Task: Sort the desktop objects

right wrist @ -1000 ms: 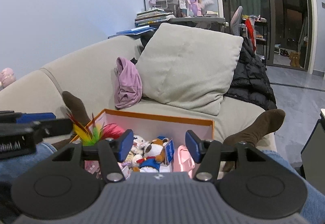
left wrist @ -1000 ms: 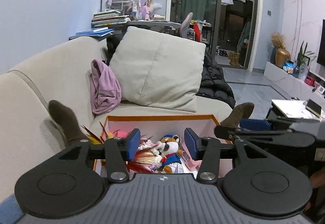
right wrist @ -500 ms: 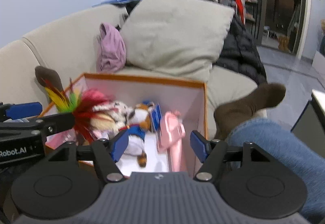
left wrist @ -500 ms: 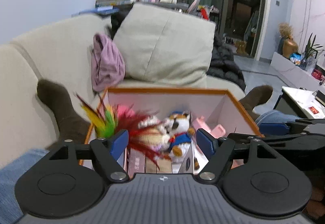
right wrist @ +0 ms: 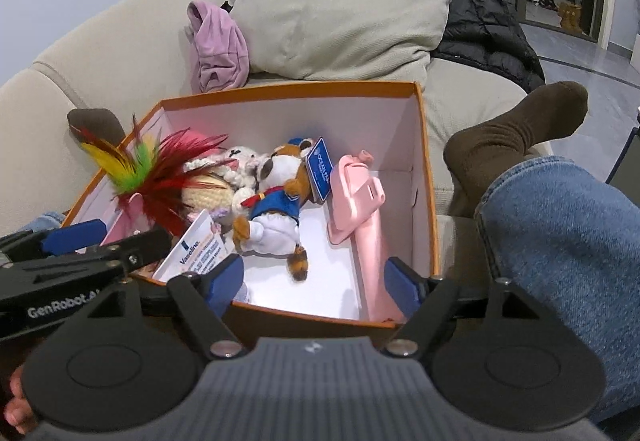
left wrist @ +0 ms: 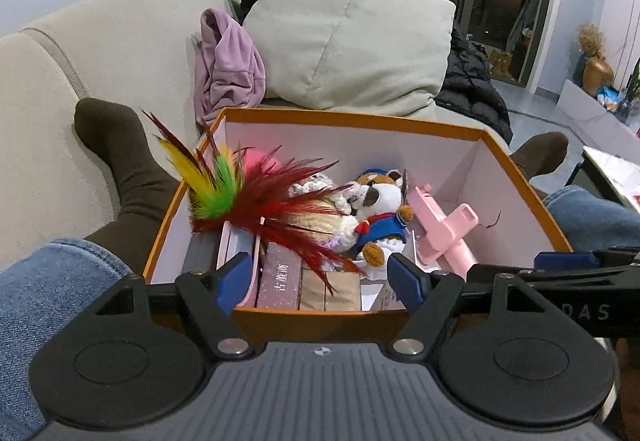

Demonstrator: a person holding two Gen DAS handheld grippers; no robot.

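Objects for sorting lie heaped in an orange-rimmed box (left wrist: 352,117) that sits on the sofa between your legs: a plush dog in a blue sailor outfit (right wrist: 280,197) sprawls in the middle, a crocheted cream toy (right wrist: 212,193) presses against its left side, a red, yellow and green feather toy (left wrist: 240,193) fans over the left corner, and a pink plastic piece (right wrist: 356,193) leans along the right wall. Near the front edge small cartons stand side by side, one maroon with gold characters (left wrist: 280,281), and a white Vaseline card (right wrist: 196,253) tilts beside them. Your left gripper (left wrist: 320,277) hovers over the box's near rim with its jaws spread and nothing between them; your right gripper (right wrist: 316,281) hangs likewise over the near right corner, jaws apart and empty. Everything visible sits mixed in one undivided box, so the scene fits either items waiting to be separated or items already gathered in; the pictures do not settle which. Beyond lie a beige cushion (left wrist: 352,41), a lilac garment (left wrist: 228,69) and a black jacket (right wrist: 484,29)
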